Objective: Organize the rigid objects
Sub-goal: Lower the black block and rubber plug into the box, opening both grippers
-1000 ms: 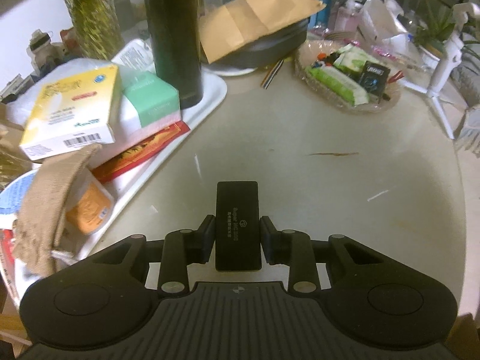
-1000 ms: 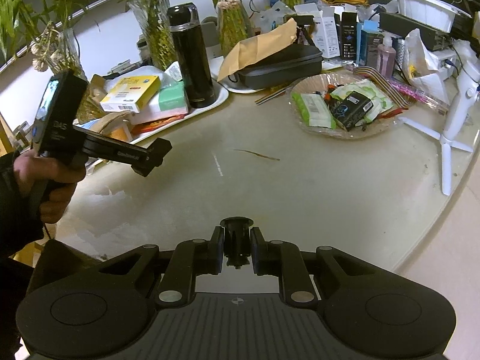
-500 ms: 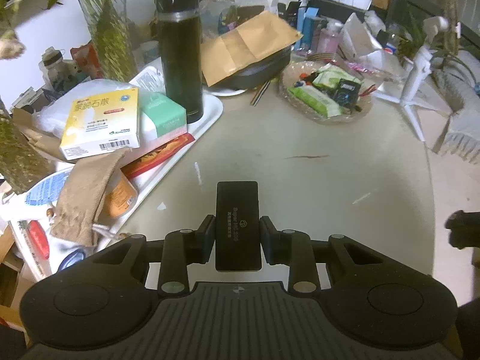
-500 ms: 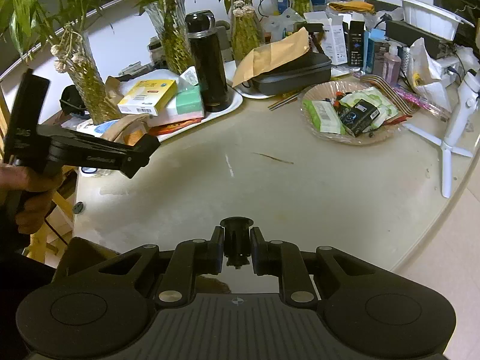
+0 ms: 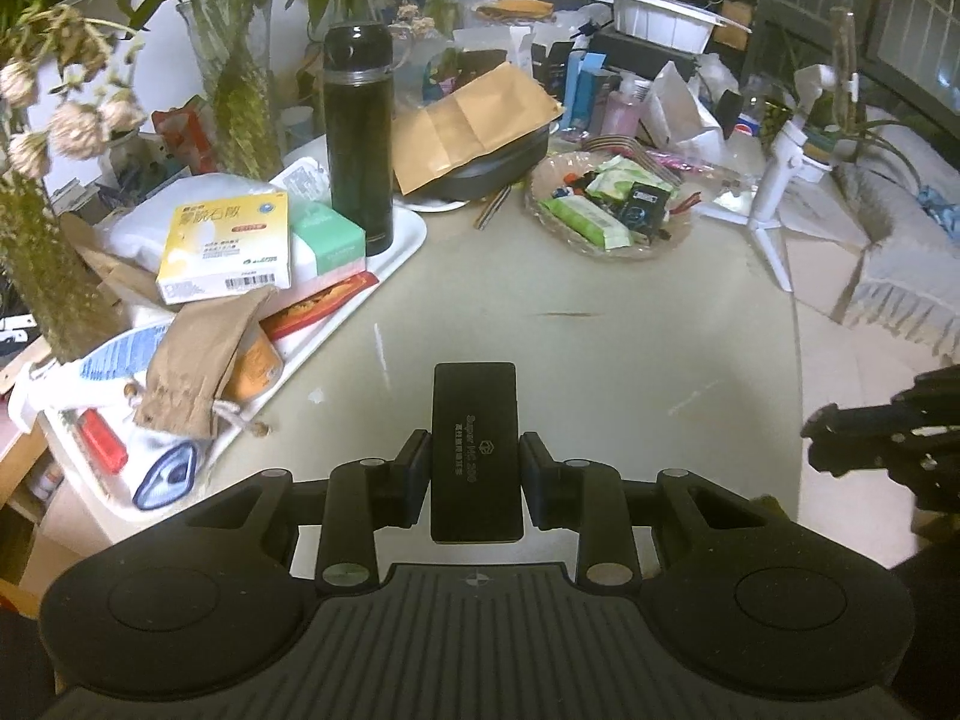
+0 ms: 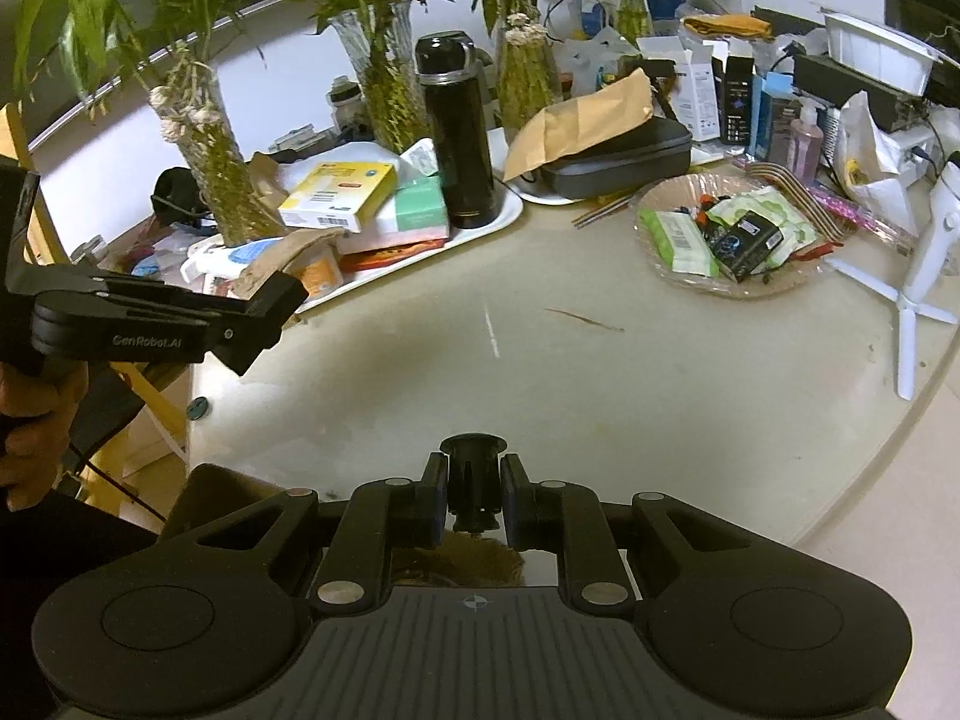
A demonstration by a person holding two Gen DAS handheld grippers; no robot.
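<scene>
So the left gripper (image 5: pixel 474 463) is clamped tight on a flat matte-black rectangular box (image 5: pixel 474 450) with faint grey print, sticking forward between the pads, up off the glossy cream round table (image 5: pixel 570 360). The right gripper (image 6: pixel 474 495) is pinched shut around a small black cylindrical plastic part (image 6: pixel 473 474) with a flared top; its lower end is hidden, can't tell what it is. The white plastic tray (image 5: pixel 402 246) sits cluttered on the left.

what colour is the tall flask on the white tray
Black, glossy; the tall flask shows best in the right wrist view.
</scene>
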